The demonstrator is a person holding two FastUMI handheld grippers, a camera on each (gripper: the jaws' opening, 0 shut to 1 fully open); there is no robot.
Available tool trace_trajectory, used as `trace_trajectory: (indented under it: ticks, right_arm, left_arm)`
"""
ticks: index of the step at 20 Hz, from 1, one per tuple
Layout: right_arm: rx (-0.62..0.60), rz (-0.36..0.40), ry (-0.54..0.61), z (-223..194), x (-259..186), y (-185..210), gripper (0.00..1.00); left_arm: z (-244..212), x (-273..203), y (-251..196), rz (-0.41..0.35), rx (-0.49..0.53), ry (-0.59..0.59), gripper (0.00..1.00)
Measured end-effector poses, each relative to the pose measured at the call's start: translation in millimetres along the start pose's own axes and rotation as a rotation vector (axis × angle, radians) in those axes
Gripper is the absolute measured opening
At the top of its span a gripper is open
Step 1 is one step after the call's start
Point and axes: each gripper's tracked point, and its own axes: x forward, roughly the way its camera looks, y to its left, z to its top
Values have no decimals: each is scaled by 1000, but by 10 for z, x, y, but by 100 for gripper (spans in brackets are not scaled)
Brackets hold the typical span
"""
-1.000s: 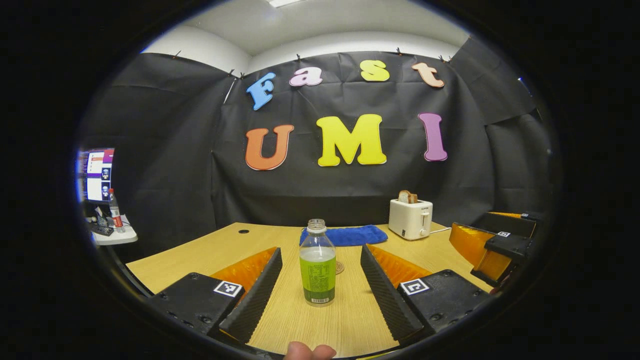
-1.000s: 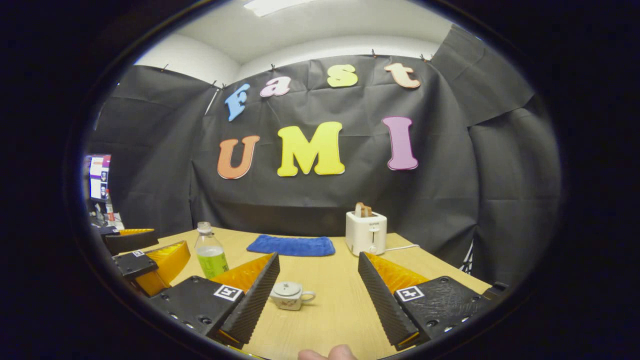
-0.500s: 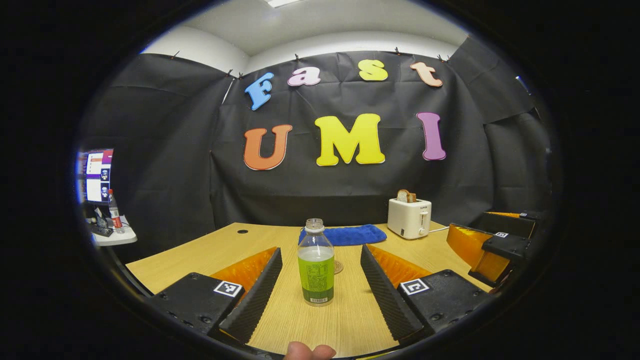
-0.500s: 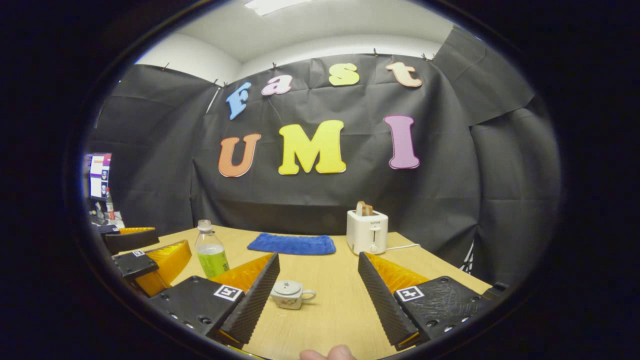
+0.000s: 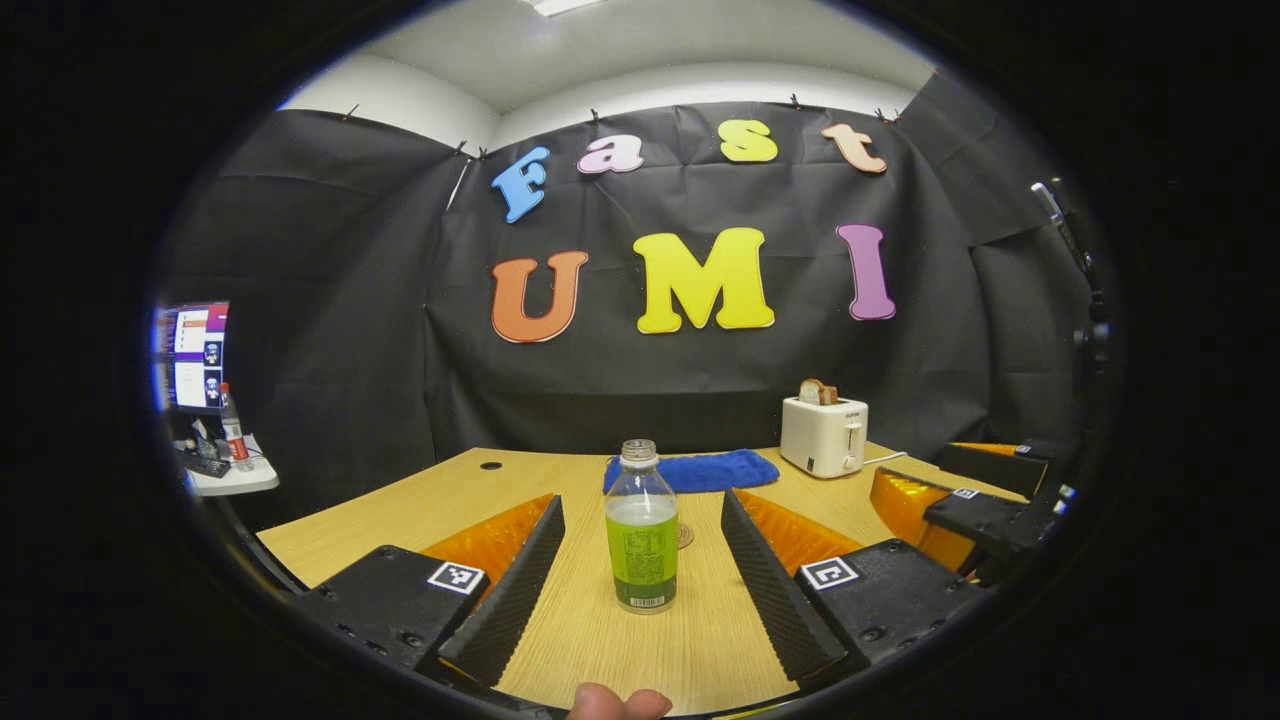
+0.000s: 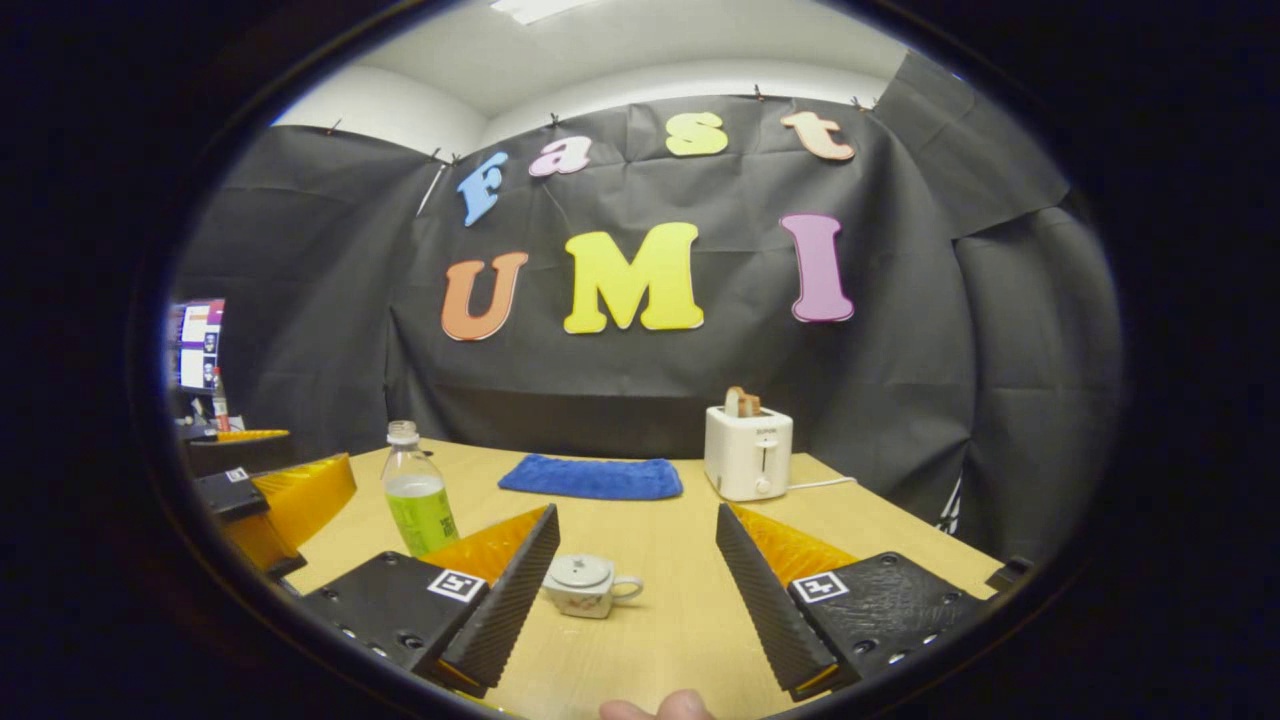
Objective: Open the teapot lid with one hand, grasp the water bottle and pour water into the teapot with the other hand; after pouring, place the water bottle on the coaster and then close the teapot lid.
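Left gripper view: left gripper wide open, framing water bottle at lower centre of counter, barely shifted.
Right gripper view: right gripper spread open, lowered slightly toward teapot (lid on), lower centre.

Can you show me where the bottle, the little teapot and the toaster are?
bottle (image 5: 641,560): left gripper view, on its green label.
teapot (image 6: 582,588): right gripper view, on its round body.
toaster (image 6: 748,455): right gripper view, on its white front.
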Motion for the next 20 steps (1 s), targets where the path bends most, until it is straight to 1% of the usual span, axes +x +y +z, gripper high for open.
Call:
trace_trajectory:
  ticks: [4,6,7,8,12,15,16,17,18,19,20]
  right_arm:
    - [-30,5,31,-208,256,97,95]
    - [-24,23,54,-310,372,201,95]
    - [-22,29,61,-352,430,230,97]
    - [-21,32,71,-389,491,253,95]
    - [-2,43,117,-555,705,345,95]
    - [-16,49,146,-670,840,409,95]
    - [-19,48,154,-688,873,416,91]
    - [-21,49,166,-708,883,416,81]
    - [-22,46,175,-756,916,416,79]
    - [-21,47,186,-775,958,429,67]
    - [-22,46,194,-788,979,435,63]
  left_arm:
    - [15,-3,94,11,-1,-2,98]
    - [29,4,153,22,0,-4,98]
    - [19,11,191,31,0,-2,99]
    - [10,19,230,39,-2,1,98]
    - [-24,54,308,58,-1,8,99]
    - [-68,81,360,68,1,19,98]
    - [-71,90,369,69,0,21,99]
    - [-75,85,378,70,-4,21,98]
    - [-69,83,396,72,-8,21,99]
    - [-76,83,417,74,-11,21,99]
    - [-79,84,443,78,-12,21,98]
